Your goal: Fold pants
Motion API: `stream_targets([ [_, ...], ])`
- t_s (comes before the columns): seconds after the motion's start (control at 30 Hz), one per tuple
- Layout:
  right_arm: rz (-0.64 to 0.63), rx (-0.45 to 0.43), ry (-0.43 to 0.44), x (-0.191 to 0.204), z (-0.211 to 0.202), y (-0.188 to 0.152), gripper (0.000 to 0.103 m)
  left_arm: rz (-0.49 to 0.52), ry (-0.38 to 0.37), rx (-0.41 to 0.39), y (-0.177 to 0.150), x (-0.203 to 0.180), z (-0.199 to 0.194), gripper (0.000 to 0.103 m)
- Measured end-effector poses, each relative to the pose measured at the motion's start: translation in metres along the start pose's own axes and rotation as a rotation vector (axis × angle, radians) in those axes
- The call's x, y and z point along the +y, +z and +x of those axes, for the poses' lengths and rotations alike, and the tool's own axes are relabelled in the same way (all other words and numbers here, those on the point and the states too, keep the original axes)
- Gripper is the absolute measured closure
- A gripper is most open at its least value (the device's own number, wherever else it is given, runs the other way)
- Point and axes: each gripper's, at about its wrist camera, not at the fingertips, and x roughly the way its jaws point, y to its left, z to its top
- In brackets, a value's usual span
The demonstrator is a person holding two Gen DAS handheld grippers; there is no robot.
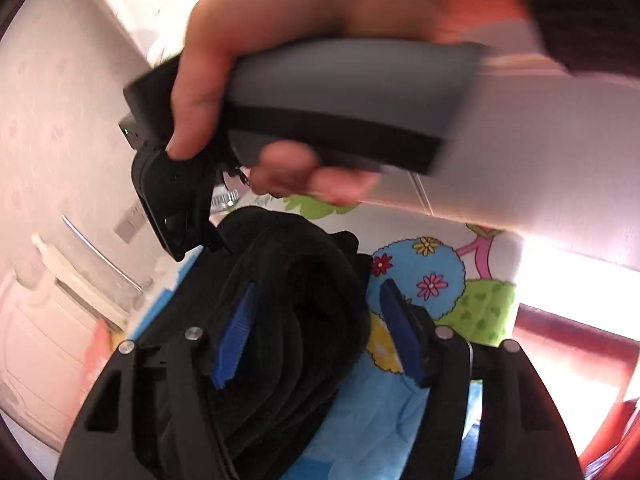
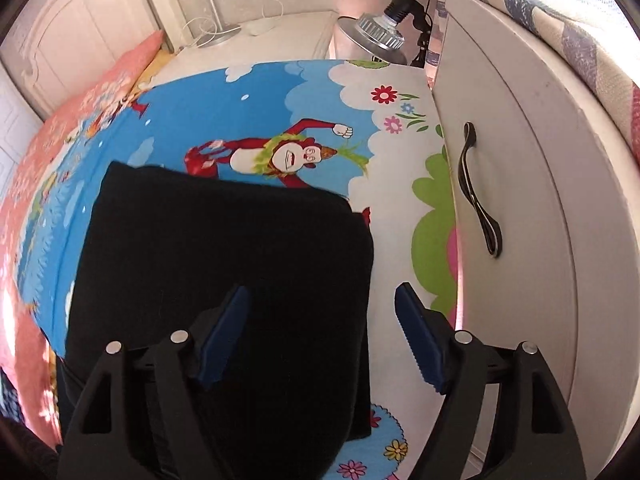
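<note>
Pants (image 2: 224, 264), black and folded into a thick stack, lie on the cartoon bedsheet (image 2: 256, 100). Left gripper (image 1: 316, 332) has its fingers spread apart around the bunched cloth. Right gripper (image 2: 320, 336) is also spread wide over the stack. No readable writing shows.

To your right, the white cabinet door (image 2: 520, 240) walls off the bed (image 2: 384, 168); bare sheet lies open beyond the folded pants (image 2: 224, 264), up to the lamp (image 2: 380, 34).
</note>
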Motion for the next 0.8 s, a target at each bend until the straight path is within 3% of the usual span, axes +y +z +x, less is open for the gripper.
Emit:
stream_targets([
  [0.07,0.033,0.038,0.052,-0.004,0.009,0.007,0.028,0.034,0.037,-0.02,-0.004,-0.005,-0.007,0.039],
  [0.23,0.053,0.111,0.059,-0.007,0.032,0.014,0.029,0.087,0.095,-0.056,-0.006,-0.005,-0.006,0.039],
  [0.33,0.068,0.128,0.103,-0.008,0.038,0.018,0.045,0.072,0.086,-0.047,0.001,0.008,0.0,0.034],
  [0.37,0.064,0.13,0.098,-0.007,0.038,0.018,0.048,0.09,0.062,-0.015,0.002,0.006,0.008,0.038],
  [0.4,0.06,0.131,0.093,-0.006,0.036,0.02,0.056,0.101,0.046,0.0,0.0,-0.001,0.013,0.061],
  [0.43,0.054,0.13,0.093,-0.003,0.032,0.022,0.065,0.107,0.056,0.013,-0.002,-0.002,0.021,0.074],
  [0.5,0.02,0.112,0.1,0.009,0.019,0.031,0.073,0.117,0.048,0.002,-0.005,0.0,0.022,0.082],
  [0.57,-0.016,0.081,0.098,0.022,0.003,0.042,0.075,0.079,0.07,-0.029,-0.003,0.012,0.016,0.083],
  [0.63,-0.042,0.042,0.109,0.034,-0.015,0.054,0.078,0.046,0.156,-0.071,0.001,0.029,0.001,0.083],
  [0.7,-0.075,-0.002,0.117,0.043,-0.033,0.064,0.078,0.049,0.292,-0.119,0.011,0.039,-0.006,0.084],
  [0.73,-0.084,-0.006,0.113,0.044,-0.036,0.066,0.078,0.077,0.35,-0.121,0.015,0.037,-0.001,0.084],
  [0.8,-0.08,0.01,0.084,0.033,-0.027,0.064,0.079,0.166,0.386,-0.112,0.018,0.022,0.013,0.084],
])
